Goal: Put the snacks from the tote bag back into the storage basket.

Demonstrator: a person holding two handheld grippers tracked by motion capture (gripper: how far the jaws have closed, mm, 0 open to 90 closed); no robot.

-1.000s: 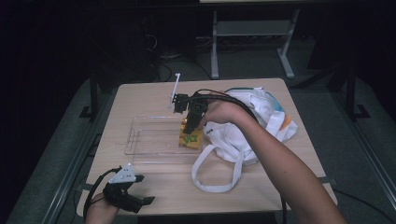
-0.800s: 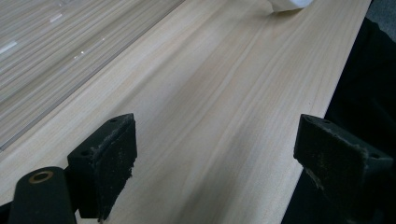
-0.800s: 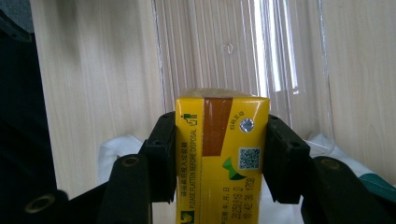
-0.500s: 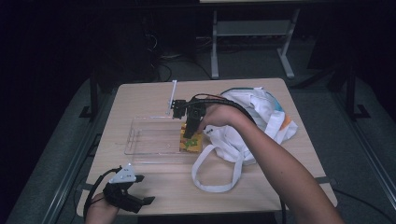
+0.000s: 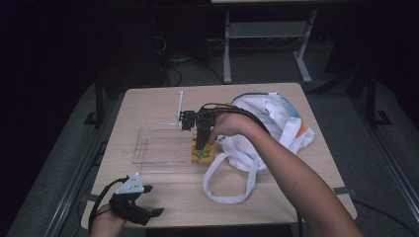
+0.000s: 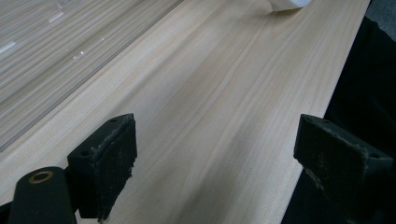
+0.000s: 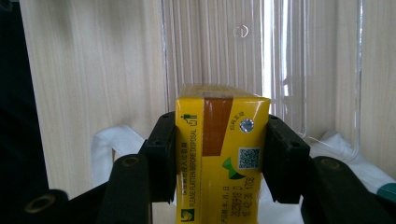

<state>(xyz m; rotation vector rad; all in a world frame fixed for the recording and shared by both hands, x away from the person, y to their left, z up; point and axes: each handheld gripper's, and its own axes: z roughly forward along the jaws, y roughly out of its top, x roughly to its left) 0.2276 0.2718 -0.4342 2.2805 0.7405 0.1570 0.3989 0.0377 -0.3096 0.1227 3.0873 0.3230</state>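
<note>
Black foam pads of our left gripper (image 5: 148, 213) stand wide apart with nothing between them, resting idle at the near left corner of the desk (image 5: 163, 96); in its own view we see bare pale wood between the jaws. Further in, near the middle of the desk, our right gripper (image 7: 219, 156) is clamped on the yellow carton (image 7: 219, 158), one pad pressed flat on each narrow side. The carton is a small drink box, bright yellow with a brown band, a green mark, a foil straw hole, a code square and fine print down one edge; it looks undented. From the high view we judge it to be held over the right-hand end of the clear tray (image 5: 148, 150), just beside the white tote bag (image 5: 267, 123), whose handles (image 5: 232, 182) loop toward the near edge. As we read it, the carton is out of the bag and over the tray; lowering, releasing and withdrawing remain. The tray looks bare otherwise.
</note>
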